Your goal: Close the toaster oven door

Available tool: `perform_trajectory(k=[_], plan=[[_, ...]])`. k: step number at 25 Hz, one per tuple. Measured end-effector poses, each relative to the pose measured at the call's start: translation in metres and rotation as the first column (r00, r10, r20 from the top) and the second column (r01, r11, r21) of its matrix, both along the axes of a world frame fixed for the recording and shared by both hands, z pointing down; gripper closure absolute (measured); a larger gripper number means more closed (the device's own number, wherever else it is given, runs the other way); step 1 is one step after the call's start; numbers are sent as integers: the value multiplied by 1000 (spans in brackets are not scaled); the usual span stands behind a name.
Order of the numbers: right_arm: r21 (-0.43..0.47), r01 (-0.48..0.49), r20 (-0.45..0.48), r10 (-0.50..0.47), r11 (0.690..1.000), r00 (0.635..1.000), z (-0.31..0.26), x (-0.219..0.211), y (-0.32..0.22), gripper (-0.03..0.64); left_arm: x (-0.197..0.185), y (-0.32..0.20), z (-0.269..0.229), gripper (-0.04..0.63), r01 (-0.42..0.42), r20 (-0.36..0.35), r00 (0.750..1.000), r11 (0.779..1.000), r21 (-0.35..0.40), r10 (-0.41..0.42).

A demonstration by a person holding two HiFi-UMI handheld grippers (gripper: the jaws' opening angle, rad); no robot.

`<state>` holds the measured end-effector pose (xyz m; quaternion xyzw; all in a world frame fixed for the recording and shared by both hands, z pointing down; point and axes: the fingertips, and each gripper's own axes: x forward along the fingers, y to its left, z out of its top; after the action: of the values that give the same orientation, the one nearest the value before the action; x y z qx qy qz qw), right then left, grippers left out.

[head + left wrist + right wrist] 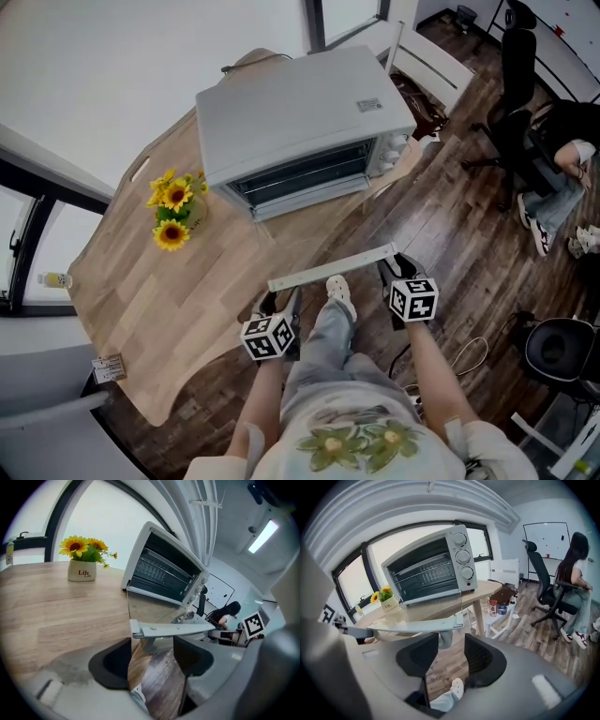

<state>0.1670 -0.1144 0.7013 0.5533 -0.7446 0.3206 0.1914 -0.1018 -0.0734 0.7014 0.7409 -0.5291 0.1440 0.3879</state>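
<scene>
The silver toaster oven stands on the wooden table with its glass door swung down flat, out past the table edge. The door's pale handle bar runs across its front. My left gripper sits just under the bar's left end and my right gripper under its right end. In the left gripper view the handle lies across the tips of the spread jaws of that gripper. The right gripper shows the same, open below the handle, with the oven behind.
A pot of sunflowers stands on the table left of the oven. A white bench is behind the oven. A seated person and office chairs are at the right. My own legs and shoe are below the handle.
</scene>
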Motion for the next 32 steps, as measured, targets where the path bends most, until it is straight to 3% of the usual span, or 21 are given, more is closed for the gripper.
perform_trajectory(k=[4, 10, 12, 18, 23, 27, 32], plan=[[-13, 17, 11, -17, 1000, 1000, 4, -4, -4, 457, -1, 0, 1, 318, 14, -36, 999, 1000, 16, -14], [-17, 40, 8, -39, 999, 999, 4, -10, -4, 518, 0, 0, 2, 340, 7, -34, 999, 1000, 23, -6], [-14, 40, 4, -40, 999, 999, 3, -11, -4, 531, -1, -1, 3, 399, 18, -17, 1000, 999, 32, -18], [-3, 44, 15, -44, 999, 999, -2, -11, -4, 532, -1, -7, 3, 410, 31, 12, 999, 999, 42, -32], [5, 49, 13, -49, 999, 999, -5, -11, -4, 534, -7, -9, 1, 476, 61, 50, 997, 997, 46, -63], [9, 51, 14, -52, 999, 999, -9, -11, -5, 534, -7, -8, -4, 483, 55, 89, 994, 997, 59, -60], [19, 48, 18, -48, 999, 999, -16, -11, -5, 537, -8, -8, -10, 485, 61, 79, 995, 996, 58, -66]])
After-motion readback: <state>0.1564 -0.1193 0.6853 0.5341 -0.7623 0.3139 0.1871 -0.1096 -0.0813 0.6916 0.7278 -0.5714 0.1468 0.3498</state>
